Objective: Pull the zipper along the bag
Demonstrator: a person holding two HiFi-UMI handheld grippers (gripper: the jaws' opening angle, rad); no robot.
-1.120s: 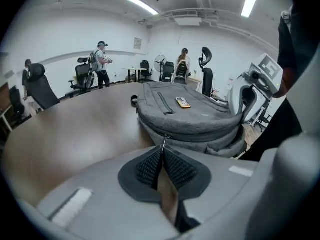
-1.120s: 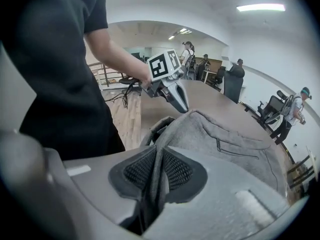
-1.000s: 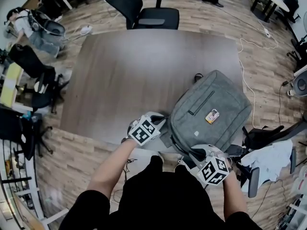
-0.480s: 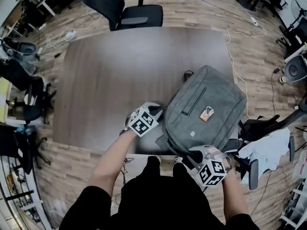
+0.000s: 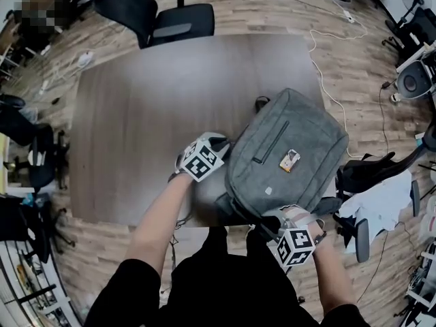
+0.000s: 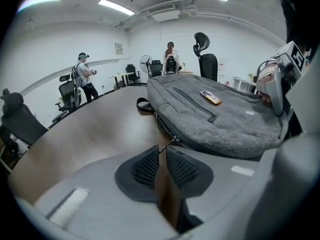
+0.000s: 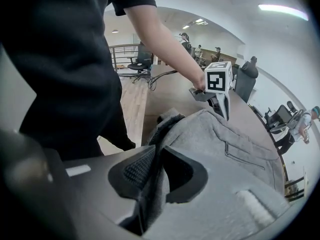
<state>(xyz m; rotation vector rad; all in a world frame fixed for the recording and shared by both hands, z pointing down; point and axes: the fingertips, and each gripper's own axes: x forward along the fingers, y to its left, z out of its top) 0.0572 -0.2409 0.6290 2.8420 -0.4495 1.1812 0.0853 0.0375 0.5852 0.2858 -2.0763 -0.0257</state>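
Grey backpack (image 5: 286, 152) lying flat and oblique on the brown table (image 5: 150, 114), its near corner at the table edge closest to the person. The left gripper (image 6: 162, 150) stands at the bag's left flank. Its jaws have just been opening and now stand slightly apart, with the thin zipper pull (image 6: 169, 143) reaching from the side seam to the mouth of the gap, apparently not pinched. The right gripper (image 7: 157, 152) is clamped on a fold of the backpack's grey fabric and dark edging at the near corner, presumably to anchor the bag. The deciding relation is that the pull lies directly ahead of the left jaw tips, while the zipper track (image 6: 220, 145) runs on along the bag's side, away to the right of those tips. The left hand is therefore the nearer one, and it would probably need to close on the pull again before drawing it along that line. Only the left gripper view shows the pull and the jaw gap, which the head view does not show. The head view alone shows both grippers flanking the bag, and the right gripper view alone shows the gripped fold.
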